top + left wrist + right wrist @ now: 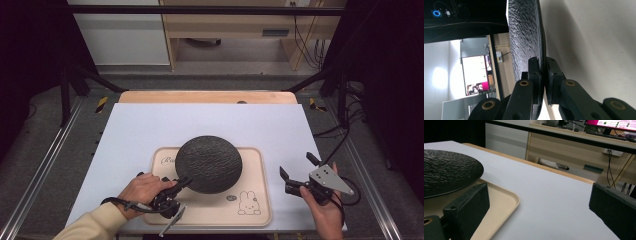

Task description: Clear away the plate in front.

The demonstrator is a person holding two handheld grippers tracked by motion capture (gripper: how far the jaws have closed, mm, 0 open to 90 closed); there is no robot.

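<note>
**Plate pinched at the rim, right side idle**

Plate (209, 164) first: it's the black, rough-textured round one, sitting over the beige tray (255, 200) near my edge of the table (150, 125). From the high view I've got the left gripper (184, 182) clamped onto its near-left rim, and the left gripper view backs that up: both jaws are pressed tight against the edge, one on the textured top and one on the underside, nothing loose between them. That camera is rolled over, so there the plate looks like it's standing on edge.

Right gripper (299, 168) is parked just off the tray's right side, over the white table cover, touching nothing. Its jaws are spread wide; in the right gripper view I see plain table between them, with the tray corner and plate off to the left.

Tray has a little bunny drawing (248, 203) in its near-right corner, uncovered.
</note>
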